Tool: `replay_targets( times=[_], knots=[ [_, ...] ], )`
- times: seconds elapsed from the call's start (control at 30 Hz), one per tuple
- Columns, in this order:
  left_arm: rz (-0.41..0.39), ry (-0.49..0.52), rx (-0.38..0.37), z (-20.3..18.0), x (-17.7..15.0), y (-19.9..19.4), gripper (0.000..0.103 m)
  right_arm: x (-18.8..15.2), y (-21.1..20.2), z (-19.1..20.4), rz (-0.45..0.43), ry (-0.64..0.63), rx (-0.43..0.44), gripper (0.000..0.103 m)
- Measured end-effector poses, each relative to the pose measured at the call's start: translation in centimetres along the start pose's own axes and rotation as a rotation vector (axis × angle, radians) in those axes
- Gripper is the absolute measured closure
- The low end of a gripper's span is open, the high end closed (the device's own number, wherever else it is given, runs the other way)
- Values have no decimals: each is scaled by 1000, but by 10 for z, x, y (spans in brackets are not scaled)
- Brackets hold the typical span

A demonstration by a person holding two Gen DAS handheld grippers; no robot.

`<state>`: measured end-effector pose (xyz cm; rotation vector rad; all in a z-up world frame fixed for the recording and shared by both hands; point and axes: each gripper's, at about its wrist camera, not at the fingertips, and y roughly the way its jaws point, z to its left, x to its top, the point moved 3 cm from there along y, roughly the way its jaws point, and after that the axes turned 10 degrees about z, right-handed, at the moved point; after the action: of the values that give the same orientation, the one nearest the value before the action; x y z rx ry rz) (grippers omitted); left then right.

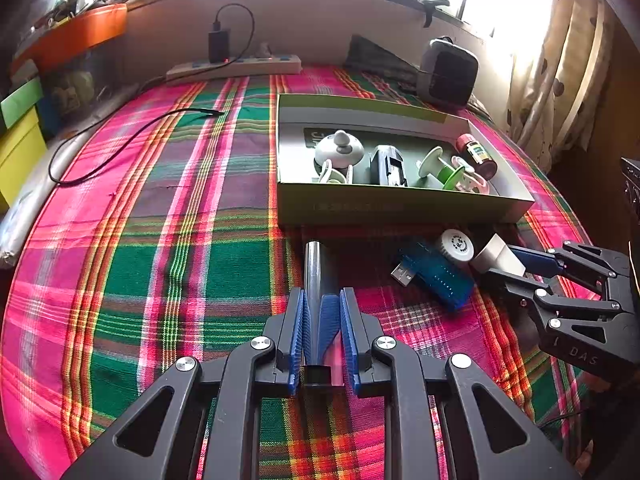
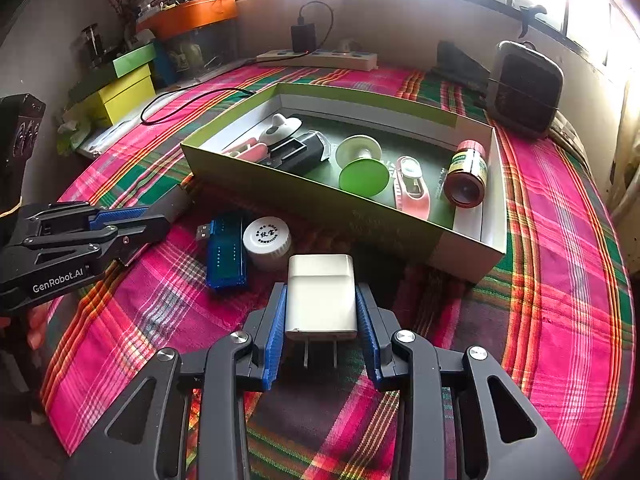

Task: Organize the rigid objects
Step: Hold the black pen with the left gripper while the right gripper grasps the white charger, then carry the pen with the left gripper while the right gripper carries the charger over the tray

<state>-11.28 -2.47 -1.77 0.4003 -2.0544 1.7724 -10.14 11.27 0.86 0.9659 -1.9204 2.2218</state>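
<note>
Clamping a slim dark metal tube (image 1: 316, 276) between its blue pads, the left gripper (image 1: 323, 312) pointed toward the open green cardboard box (image 1: 400, 204) on the pink-and-green plaid cloth (image 1: 160, 240). The right gripper (image 2: 322, 320) was closed on a white plastic plug adapter (image 2: 321, 296), its two prongs facing the camera, near the box's front wall. Only the right wrist view showed the adapter's prongs and the pink items in the box's left end; the left view alone showed the grey domed bell (image 1: 339, 151) there. Between the grippers lay a translucent blue USB device (image 2: 226, 252) touching a white round jar lid (image 2: 267, 238). Inside the box rested a green spool (image 2: 362, 168) and a brown jar (image 2: 466, 176) on its side, far right.
</note>
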Motion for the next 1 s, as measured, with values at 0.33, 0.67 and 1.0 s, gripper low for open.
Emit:
replay_targets(
  times=[0.33, 0.67, 1.0],
  knots=[
    [-10, -7, -11, -1, 1, -4, 86, -1, -4, -3, -6, 28, 6, 68],
    [-33, -9, -18, -2, 3, -16, 86, 0, -14, -2, -24, 35, 11, 68],
    [-65, 5, -24, -3, 18, -31, 86, 7, -30, -5, -46, 49, -5, 68]
  ],
)
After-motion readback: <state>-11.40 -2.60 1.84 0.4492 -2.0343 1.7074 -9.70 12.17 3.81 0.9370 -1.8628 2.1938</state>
